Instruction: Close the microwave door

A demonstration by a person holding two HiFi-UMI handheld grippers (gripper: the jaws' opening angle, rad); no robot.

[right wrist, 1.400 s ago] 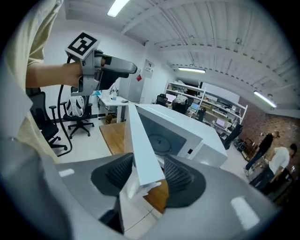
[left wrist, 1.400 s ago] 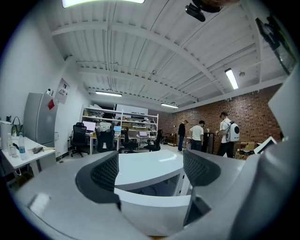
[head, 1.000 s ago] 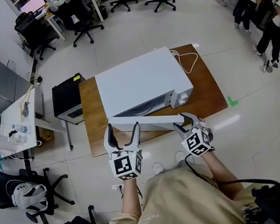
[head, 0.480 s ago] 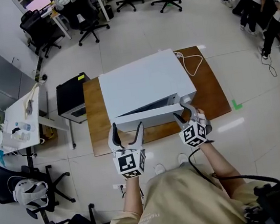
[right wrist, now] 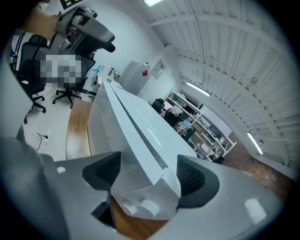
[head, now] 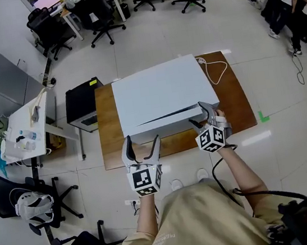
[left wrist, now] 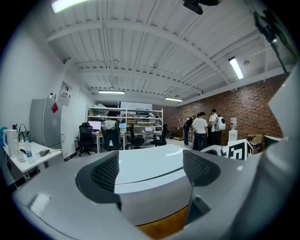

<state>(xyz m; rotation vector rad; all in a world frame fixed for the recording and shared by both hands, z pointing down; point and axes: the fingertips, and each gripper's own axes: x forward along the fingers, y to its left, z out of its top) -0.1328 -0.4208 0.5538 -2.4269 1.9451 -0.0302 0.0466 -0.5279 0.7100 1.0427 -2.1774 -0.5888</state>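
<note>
Right tool (head: 198, 116) (right wrist: 145, 176) sits at the microwave's (head: 160, 92) front right corner, about 4 o'clock of the box in the head view. Its jaws are opening. That corner, with two round knobs (right wrist: 140, 206), stands between the pads, and gaps show on both sides, so no grip. Left tool (head: 142, 143) (left wrist: 150, 171) is spread wide and holding nothing. It's just off the front face at about 7 o'clock, pointing level at the box. Microwave is mid-tabletop (head: 239, 104), a wooden one. Door (head: 163, 128) lies close against the body, with only a thin dark seam along its top edge, slightly wider toward the right tool. Can't tell if it's latched. White cable (head: 215, 71) loops on the tabletop at roughly 1 o'clock of the box.
</note>
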